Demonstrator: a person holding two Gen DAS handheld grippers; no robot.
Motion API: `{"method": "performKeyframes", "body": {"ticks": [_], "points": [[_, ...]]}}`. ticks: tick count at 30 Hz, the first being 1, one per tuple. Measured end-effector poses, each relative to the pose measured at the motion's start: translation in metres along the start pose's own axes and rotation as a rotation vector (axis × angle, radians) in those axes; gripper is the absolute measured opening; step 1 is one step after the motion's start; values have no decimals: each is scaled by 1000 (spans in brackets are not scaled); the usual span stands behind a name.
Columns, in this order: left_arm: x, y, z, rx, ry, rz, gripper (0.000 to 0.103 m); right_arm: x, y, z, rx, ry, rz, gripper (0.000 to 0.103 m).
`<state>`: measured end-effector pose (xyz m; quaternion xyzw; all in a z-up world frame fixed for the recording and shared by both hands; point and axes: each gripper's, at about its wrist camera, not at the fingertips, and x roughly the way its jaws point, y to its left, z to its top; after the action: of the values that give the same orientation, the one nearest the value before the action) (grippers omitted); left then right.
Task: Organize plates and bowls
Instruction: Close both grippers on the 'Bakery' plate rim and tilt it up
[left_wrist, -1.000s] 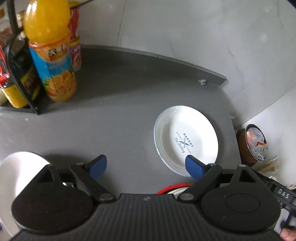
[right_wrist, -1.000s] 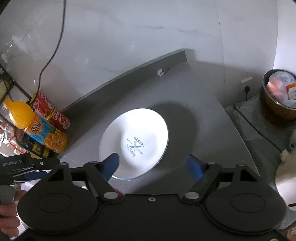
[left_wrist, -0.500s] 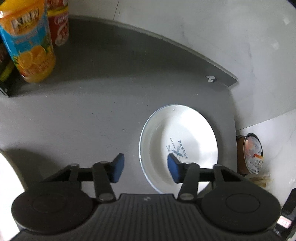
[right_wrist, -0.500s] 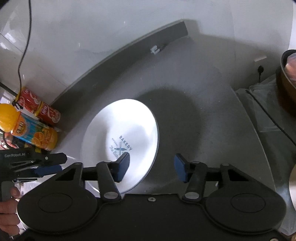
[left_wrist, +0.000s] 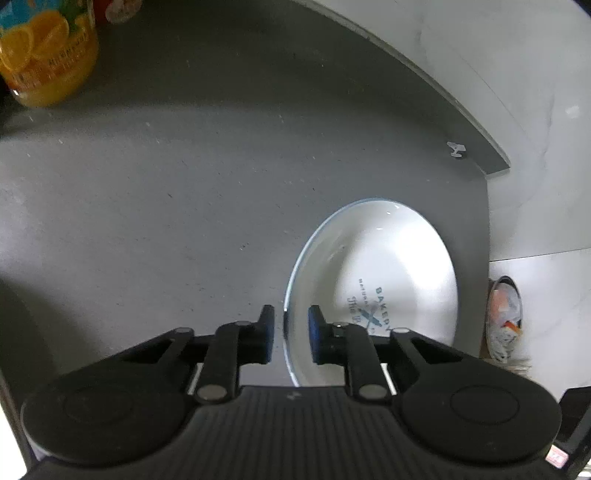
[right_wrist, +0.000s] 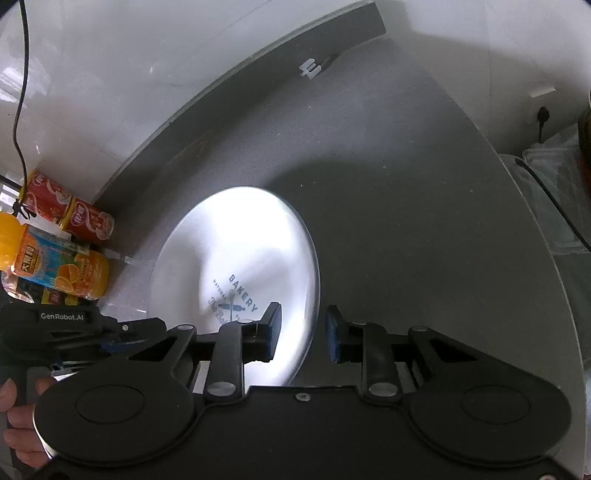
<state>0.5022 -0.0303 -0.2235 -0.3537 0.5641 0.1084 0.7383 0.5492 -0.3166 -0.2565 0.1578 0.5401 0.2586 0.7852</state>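
Right now a white plate (left_wrist: 373, 273) printed with a blue "BAKERY" mark lies flat on the grey counter (left_wrist: 184, 206), near the counter's right end. The left gripper (left_wrist: 291, 332) straddles the plate's left rim, one blue pad outside the edge and the other over the plate's inside; its jaws stand narrowly apart, and contact with the rim cannot be told. The right gripper (right_wrist: 303, 332) straddles the opposite rim likewise, jaws parted somewhat wider, with a gap visible on both sides of the edge. An orange juice bottle (right_wrist: 55, 267) and red cans (right_wrist: 70, 214) stand well apart, at the counter's far-left end.
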Motion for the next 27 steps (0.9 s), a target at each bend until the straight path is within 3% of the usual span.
{"method": "performKeyframes", "body": {"ticks": [4,18,22,27], "points": [[6,2,4,-2,3,4,8,8,2,2,-22,16,-15,21],[13,11,-4,-47,35,-49,7,11,-6,6,2,2,11,11],[9,3,-6,17,23,-44,8,5,6,0,-93,-43,-5,11],[-9,4,-4,3,-14,-90,7,-8,11,0,-127,-69,26,10]]}}
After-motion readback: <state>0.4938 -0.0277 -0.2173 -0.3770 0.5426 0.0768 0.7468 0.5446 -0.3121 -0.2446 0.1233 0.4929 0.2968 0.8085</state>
